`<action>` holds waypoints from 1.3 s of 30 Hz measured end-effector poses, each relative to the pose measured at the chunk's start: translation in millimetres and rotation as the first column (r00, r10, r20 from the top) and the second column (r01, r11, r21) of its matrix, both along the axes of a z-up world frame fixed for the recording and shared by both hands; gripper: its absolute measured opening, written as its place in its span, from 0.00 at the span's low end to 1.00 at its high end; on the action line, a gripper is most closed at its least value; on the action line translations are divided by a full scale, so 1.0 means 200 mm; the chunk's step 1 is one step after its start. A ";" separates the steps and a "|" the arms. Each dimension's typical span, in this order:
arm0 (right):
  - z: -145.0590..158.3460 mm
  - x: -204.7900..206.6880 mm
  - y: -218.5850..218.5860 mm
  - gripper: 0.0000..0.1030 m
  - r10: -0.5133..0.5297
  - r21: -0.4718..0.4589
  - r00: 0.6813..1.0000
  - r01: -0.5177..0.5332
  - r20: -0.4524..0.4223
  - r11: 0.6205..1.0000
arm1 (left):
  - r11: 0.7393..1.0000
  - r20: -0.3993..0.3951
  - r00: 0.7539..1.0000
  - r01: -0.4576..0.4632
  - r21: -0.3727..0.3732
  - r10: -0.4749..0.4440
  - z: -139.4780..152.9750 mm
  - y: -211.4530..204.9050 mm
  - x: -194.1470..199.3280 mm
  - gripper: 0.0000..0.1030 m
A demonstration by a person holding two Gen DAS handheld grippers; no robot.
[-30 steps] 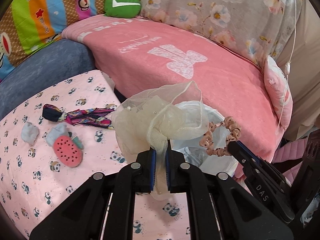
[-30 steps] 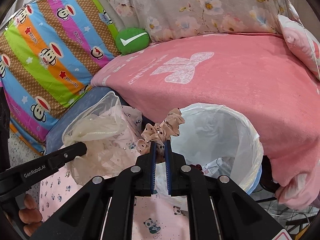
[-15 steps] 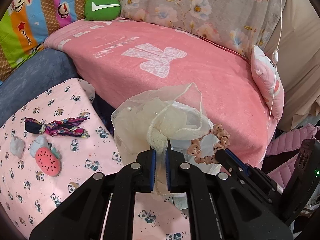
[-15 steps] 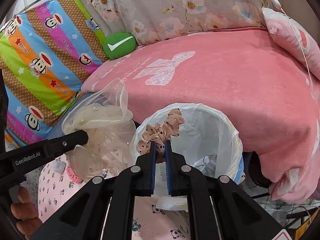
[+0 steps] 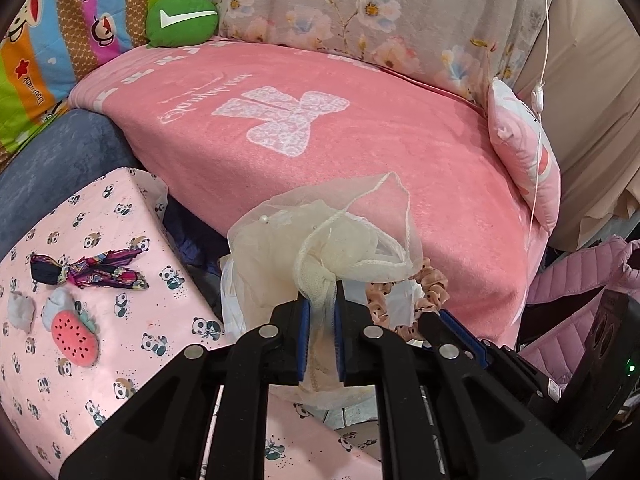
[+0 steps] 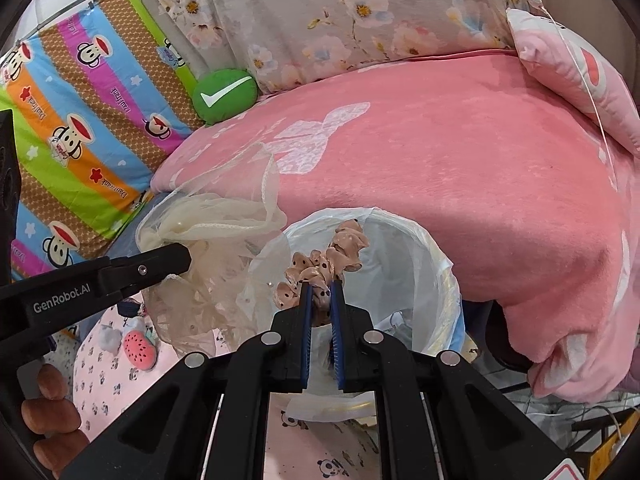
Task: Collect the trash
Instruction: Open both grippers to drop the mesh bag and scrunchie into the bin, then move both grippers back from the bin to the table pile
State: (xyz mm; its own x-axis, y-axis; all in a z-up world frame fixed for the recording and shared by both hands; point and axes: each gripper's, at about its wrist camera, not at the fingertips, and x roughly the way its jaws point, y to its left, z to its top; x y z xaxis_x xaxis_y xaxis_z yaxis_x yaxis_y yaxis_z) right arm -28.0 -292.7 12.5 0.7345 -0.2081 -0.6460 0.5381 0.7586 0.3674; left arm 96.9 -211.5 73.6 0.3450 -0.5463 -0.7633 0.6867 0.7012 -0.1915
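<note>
My left gripper (image 5: 320, 300) has a cream mesh bag (image 5: 320, 232) between its blue pads. Its jaws are opening, and the fabric still hangs from them. In the right wrist view that gripper (image 6: 176, 256) and the mesh bag (image 6: 208, 216) hover at the left rim of the white-lined trash bin (image 6: 432, 264). My right gripper (image 6: 321, 286) is shut on a pink dotted scrunchie (image 6: 344, 244), which it holds over the bin's mouth. The left wrist view shows the scrunchie (image 5: 430, 286) just right of the mesh bag, which hides most of the bin liner (image 5: 232, 304).
A panda-print pink cloth surface (image 5: 120, 360) at the left carries a watermelon-shaped piece (image 5: 74, 338), a dark patterned bow (image 5: 88, 270) and small grey bits. Behind the bin lies a pink blanket (image 5: 320, 140), with a green cushion (image 5: 182, 20) and a pink pillow (image 5: 524, 152).
Both grippers have shifted right from the panda cloth to the bin. The scrunchie now hangs over the bin's mouth. The gap between the left pads has widened slightly.
</note>
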 end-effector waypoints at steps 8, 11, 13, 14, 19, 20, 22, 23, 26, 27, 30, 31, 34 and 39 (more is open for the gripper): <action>-0.02 0.01 0.00 0.16 -0.008 0.000 1.000 0.008 -0.010 1.000 | 0.998 0.061 0.996 -0.066 -0.015 0.067 0.02 0.05 0.00 0.70; -0.02 0.02 0.00 0.20 -0.002 0.010 1.000 0.003 -0.016 1.000 | 0.997 0.059 0.995 -0.079 -0.006 0.080 0.01 0.08 0.02 0.70; -0.02 0.03 0.00 0.23 0.000 0.008 1.000 0.000 -0.017 1.000 | 0.996 0.057 0.994 -0.089 -0.001 0.089 0.00 0.10 0.04 0.70; -0.02 0.03 0.01 0.23 0.004 0.007 1.000 -0.004 -0.019 1.000 | 0.996 0.055 0.994 -0.094 0.002 0.093 -0.01 0.11 0.04 0.70; -0.02 0.06 0.04 0.24 0.018 0.003 0.999 -0.018 -0.027 1.000 | 0.994 0.047 0.993 -0.111 0.013 0.110 -0.04 0.16 0.06 0.70; -0.02 0.06 0.04 0.24 0.020 0.003 0.999 -0.020 -0.029 1.000 | 0.993 0.046 0.993 -0.114 0.013 0.113 -0.04 0.17 0.06 0.70; -0.02 0.07 0.05 0.27 0.024 0.002 0.999 -0.024 -0.031 1.000 | 0.993 0.043 0.992 -0.120 0.013 0.120 -0.05 0.19 0.06 0.70; -0.02 0.08 0.06 0.30 0.024 0.001 0.999 -0.024 -0.032 1.000 | 0.992 0.042 0.992 -0.123 0.014 0.122 -0.05 0.20 0.07 0.70; -0.01 0.09 0.07 0.32 0.029 -0.005 0.999 -0.029 -0.032 1.000 | 0.991 0.038 0.990 -0.135 0.015 0.134 -0.06 0.22 0.08 0.70; -0.01 0.09 0.07 0.32 0.033 -0.008 0.999 -0.033 -0.034 0.999 | 0.990 0.037 0.990 -0.139 0.016 0.138 -0.06 0.23 0.08 0.70; -0.01 0.10 0.09 0.33 0.043 -0.012 0.998 -0.044 -0.038 0.999 | 0.989 0.035 0.988 -0.149 0.016 0.149 -0.07 0.26 0.09 0.70; -0.01 0.11 0.10 0.33 0.046 -0.013 0.998 -0.047 -0.040 0.999 | 0.988 0.034 0.988 -0.152 0.017 0.152 -0.07 0.27 0.10 0.70; -0.01 0.12 0.12 0.33 0.059 -0.016 0.997 -0.060 -0.046 0.998 | 0.987 0.030 0.987 -0.161 0.019 0.161 -0.08 0.30 0.11 0.70; -0.01 0.16 0.17 0.37 0.083 -0.022 0.995 -0.084 -0.057 0.996 | 0.983 0.020 0.983 -0.183 0.025 0.183 -0.10 0.36 0.13 0.70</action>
